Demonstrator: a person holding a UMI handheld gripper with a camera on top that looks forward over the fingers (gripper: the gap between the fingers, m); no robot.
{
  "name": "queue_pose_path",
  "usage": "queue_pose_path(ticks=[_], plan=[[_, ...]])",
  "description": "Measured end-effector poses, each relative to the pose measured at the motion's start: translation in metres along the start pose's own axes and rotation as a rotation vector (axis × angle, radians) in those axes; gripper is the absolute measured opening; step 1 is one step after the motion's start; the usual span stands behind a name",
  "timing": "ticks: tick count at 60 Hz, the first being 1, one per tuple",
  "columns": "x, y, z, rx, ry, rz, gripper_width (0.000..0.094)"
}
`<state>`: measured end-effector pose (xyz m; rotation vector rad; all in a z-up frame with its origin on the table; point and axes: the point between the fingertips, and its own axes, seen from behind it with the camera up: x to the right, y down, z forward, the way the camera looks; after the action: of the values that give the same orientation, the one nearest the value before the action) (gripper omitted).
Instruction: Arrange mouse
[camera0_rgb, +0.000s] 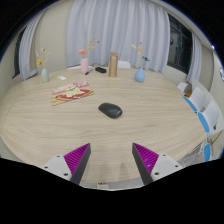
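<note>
A dark grey computer mouse (110, 110) lies on the light wooden table (60, 125), well beyond my fingers and about midway between them. My gripper (111, 158) hovers over the near part of the table. Its two fingers with magenta pads (148, 157) stand wide apart and nothing is between them.
A flat plate-like thing with reddish and yellow items (72, 92) lies left of the mouse. At the table's far side stand small vases with flowers (44, 72), (85, 66), (140, 73) and a brown cylinder (113, 66). White and blue objects (200, 105) sit at the right edge. Curtains hang behind.
</note>
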<state>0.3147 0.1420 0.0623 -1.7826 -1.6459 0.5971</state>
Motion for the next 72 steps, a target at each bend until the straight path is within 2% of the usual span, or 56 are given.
queue_pose_path(ticks=[25, 47, 56, 72], plan=[[0.013, -0.028, 0.092, 0.006, -0.050, -0.017, 0.0858], [0.013, -0.067, 0.175, -0.007, -0.049, -0.028, 0.0859], [0.008, -0.090, 0.199, 0.008, -0.079, -0.020, 0.0855], [0.020, -0.119, 0.231, 0.002, -0.049, 0.005, 0.0857]])
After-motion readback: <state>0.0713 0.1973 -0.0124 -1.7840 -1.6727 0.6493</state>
